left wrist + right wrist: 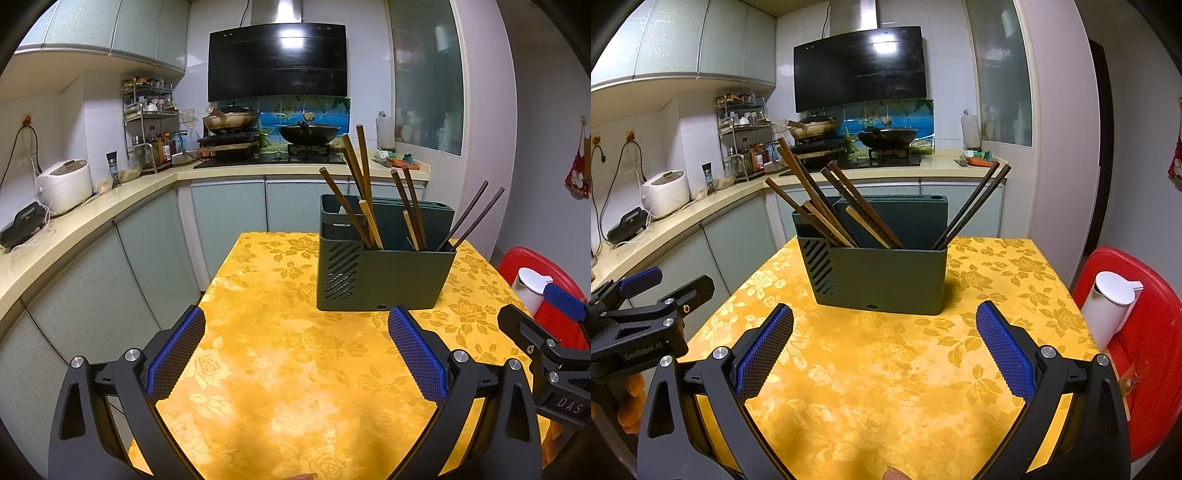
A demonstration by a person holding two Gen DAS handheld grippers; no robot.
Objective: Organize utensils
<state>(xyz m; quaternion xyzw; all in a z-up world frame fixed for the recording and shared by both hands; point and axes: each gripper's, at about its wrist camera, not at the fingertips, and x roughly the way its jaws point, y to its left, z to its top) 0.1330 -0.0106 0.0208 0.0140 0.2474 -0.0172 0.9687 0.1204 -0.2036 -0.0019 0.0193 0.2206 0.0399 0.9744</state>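
Nearest the left wrist camera, the left gripper (296,325) hangs over the yellow flowered tablecloth (280,387) with its two blue-padded fingers (177,352) spread wide; nothing lies between them and neither pad touches anything. The right gripper (884,319) stands the same way in its own view, jaws fully parted and empty above the cloth, with a fingertip (895,473) of the person just showing at the bottom edge. Each tool appears at the side of the other's view: the right one at the right edge of the left view, the left one at the left edge of the right view, both well clear of the task's things.

Just beyond the fingertips, the dark green utensil holder (384,273) stands upright on the cloth, its slotted side wall turned to the left. The wooden chopsticks (364,192) are inside it, leaning at angles: a brown cluster in the left and middle compartments and a dark pair (471,218) slanting out to the right.

To the right of the table, a white dispenser (1108,306) rests on a red lid-like surface (1156,350).

Farther back runs the kitchen counter (110,206) with a white rice cooker (64,184), a spice rack (149,122), and two woks (308,133) on the stove under a black range hood (277,61).
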